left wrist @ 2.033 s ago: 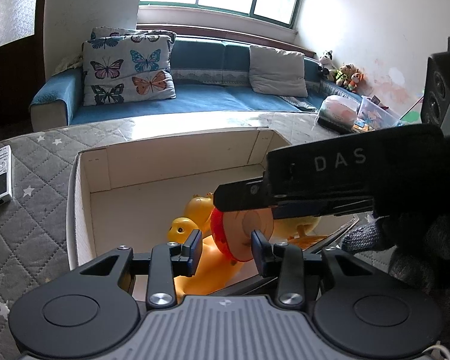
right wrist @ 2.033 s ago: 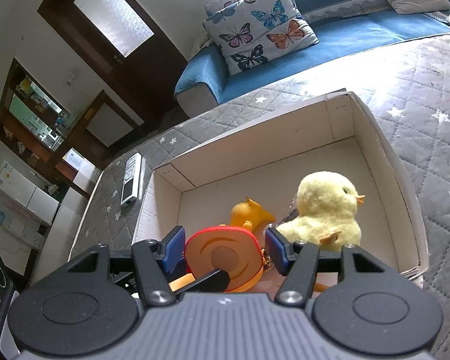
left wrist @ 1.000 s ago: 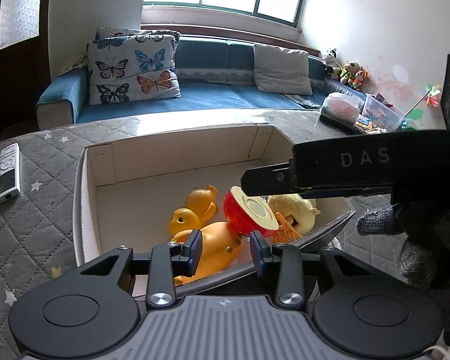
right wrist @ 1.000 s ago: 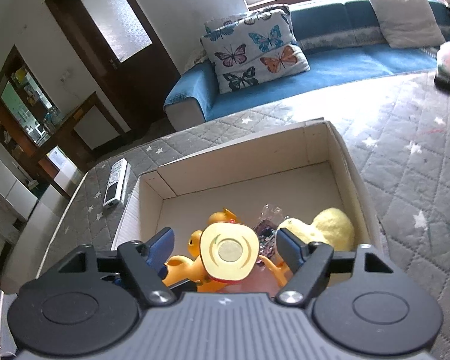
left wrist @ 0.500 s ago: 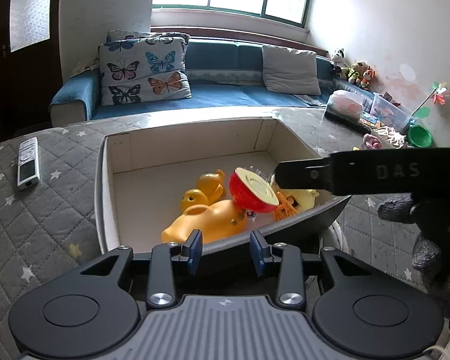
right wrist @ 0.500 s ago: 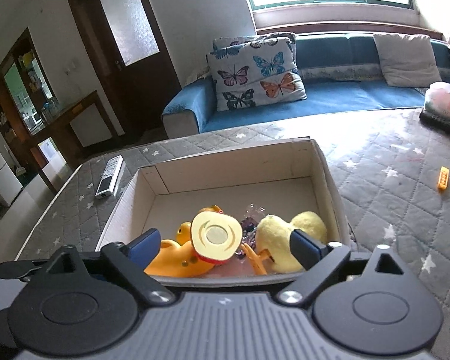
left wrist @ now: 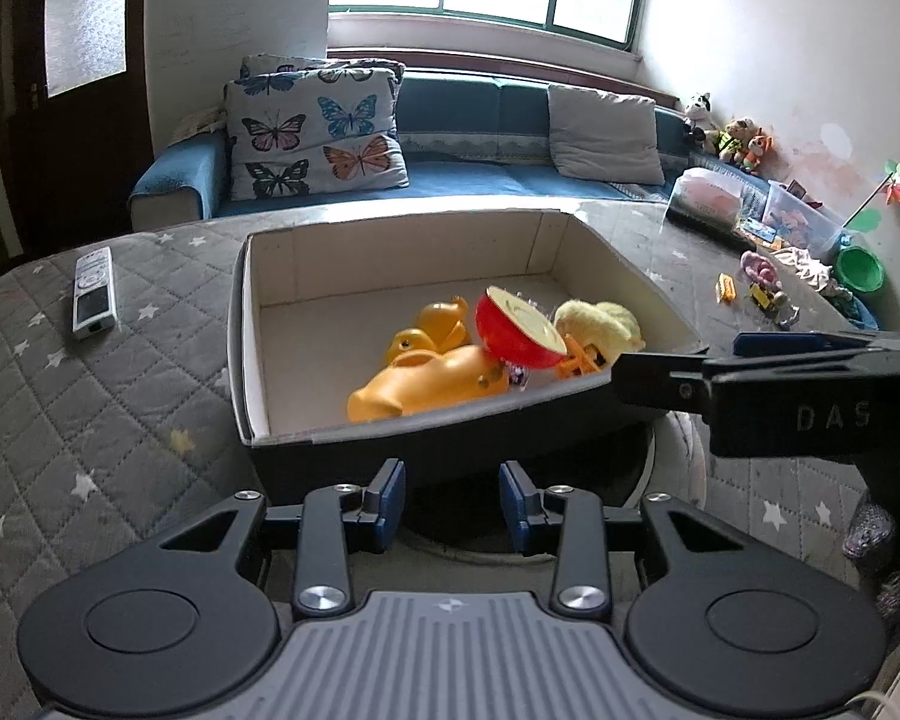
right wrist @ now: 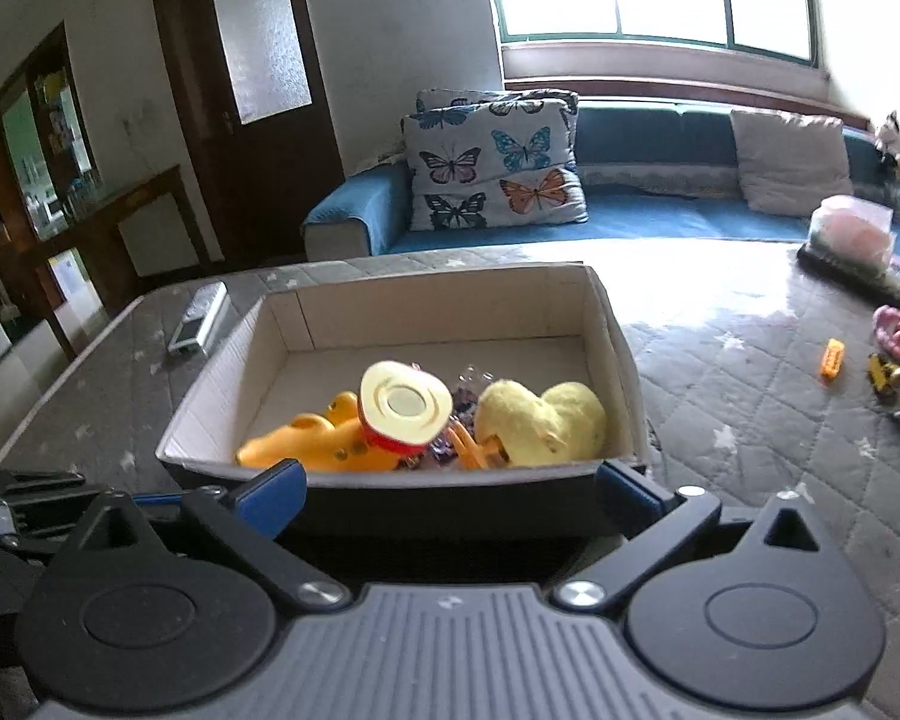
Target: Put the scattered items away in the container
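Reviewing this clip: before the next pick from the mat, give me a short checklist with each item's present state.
1. Right claw empty: ok, its jaws are opening with nothing between them.
2. Left claw empty: ok, open, nothing between the pads.
3. Red-and-cream toy inside the box: ok, it lies on the orange ducks beside the yellow plush chick.
4. Both claws clear of the box: ok, both are short of its near wall.
5. Items left outside: not ok, an orange piece, a small yellow vehicle and a pink toy lie on the mat.
6. Whether the remote belongs in the box: cannot tell.
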`<state>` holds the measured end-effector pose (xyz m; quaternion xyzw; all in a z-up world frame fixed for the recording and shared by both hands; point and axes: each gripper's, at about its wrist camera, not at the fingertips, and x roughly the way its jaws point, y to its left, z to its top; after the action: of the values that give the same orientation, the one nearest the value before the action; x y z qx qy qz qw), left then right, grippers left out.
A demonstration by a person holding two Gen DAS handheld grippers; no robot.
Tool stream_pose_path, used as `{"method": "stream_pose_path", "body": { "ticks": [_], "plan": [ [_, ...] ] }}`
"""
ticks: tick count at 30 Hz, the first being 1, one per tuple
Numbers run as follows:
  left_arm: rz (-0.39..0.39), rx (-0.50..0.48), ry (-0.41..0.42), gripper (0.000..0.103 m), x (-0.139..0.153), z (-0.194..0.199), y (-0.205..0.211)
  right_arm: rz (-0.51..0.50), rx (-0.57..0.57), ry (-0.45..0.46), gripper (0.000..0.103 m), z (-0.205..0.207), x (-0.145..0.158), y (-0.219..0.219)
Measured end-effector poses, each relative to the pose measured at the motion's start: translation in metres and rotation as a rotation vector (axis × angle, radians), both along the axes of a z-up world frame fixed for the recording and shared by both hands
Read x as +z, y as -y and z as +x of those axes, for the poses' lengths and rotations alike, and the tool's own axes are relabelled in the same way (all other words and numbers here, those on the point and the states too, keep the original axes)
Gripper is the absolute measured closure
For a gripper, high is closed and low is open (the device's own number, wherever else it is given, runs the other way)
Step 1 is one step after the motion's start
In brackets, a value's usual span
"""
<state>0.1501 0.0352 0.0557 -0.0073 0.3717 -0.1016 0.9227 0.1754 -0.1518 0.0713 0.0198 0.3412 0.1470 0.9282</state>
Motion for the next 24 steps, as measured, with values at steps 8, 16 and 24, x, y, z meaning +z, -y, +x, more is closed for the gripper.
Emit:
{"method": "stream_pose_path", "body": {
  "ticks": [8, 16, 24],
  "plan": [
    [0.006, 0.018, -0.016, 0.065, -0.009, -0.014, 0.004, -0.018, 0.013, -0.005, 0.0, -0.019, -0.008, -0.006],
    [0.011, 0.037, -0.028, 0.065, -0.017, -0.024, 0.005, 0.02, 0.004, -0.055, 0.0, -0.027, -0.021, -0.006],
    [0.013, 0.074, -0.048, 0.065, -0.025, -0.03, 0.002, 0.002, -0.011, -0.07, 0.0, -0.036, -0.031, -0.008]
  ]
}}
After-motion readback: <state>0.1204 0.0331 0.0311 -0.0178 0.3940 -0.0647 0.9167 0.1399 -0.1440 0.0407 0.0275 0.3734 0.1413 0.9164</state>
